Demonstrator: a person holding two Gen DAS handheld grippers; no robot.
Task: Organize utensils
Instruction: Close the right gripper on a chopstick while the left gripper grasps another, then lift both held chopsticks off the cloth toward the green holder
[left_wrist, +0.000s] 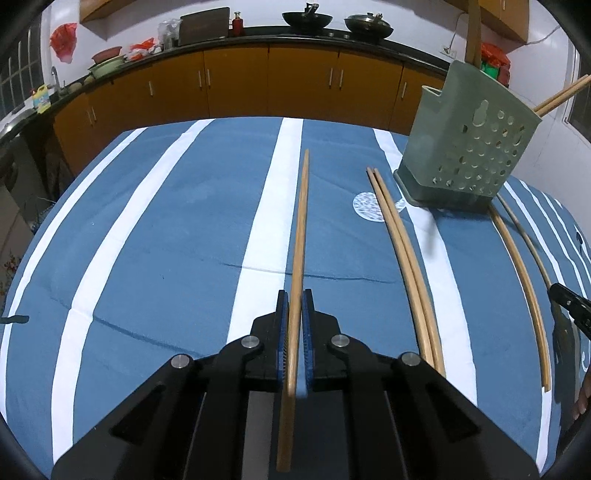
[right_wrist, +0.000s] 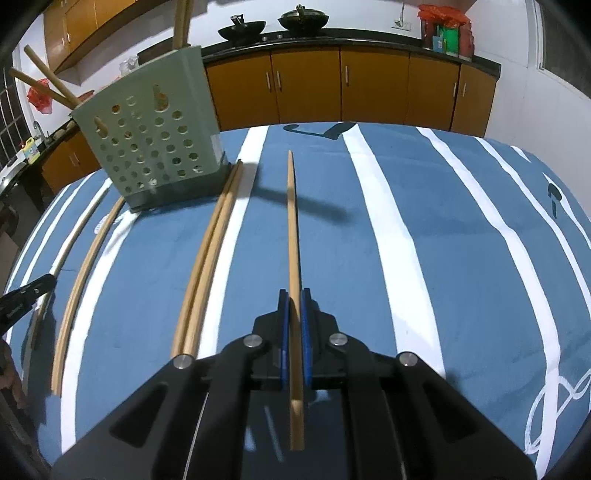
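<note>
We hold one chopstick (left_wrist: 298, 258) tight in our left tongs (left_wrist: 295, 299) and another chopstick (right_wrist: 293, 258) tight in our right tongs (right_wrist: 294, 299). Both sticks point forward so they can drop into the green holder (left_wrist: 465, 147) nearby on the bench (left_wrist: 166, 221), where more chopsticks wait.

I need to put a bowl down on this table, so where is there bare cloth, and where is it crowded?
Bare cloth lies left of the chopstick in the left tongs, out to the table edge, and right of the chopstick in the right tongs. It is crowded around the green utensil holder: a chopstick pair and more chopsticks lie beside it.
</note>
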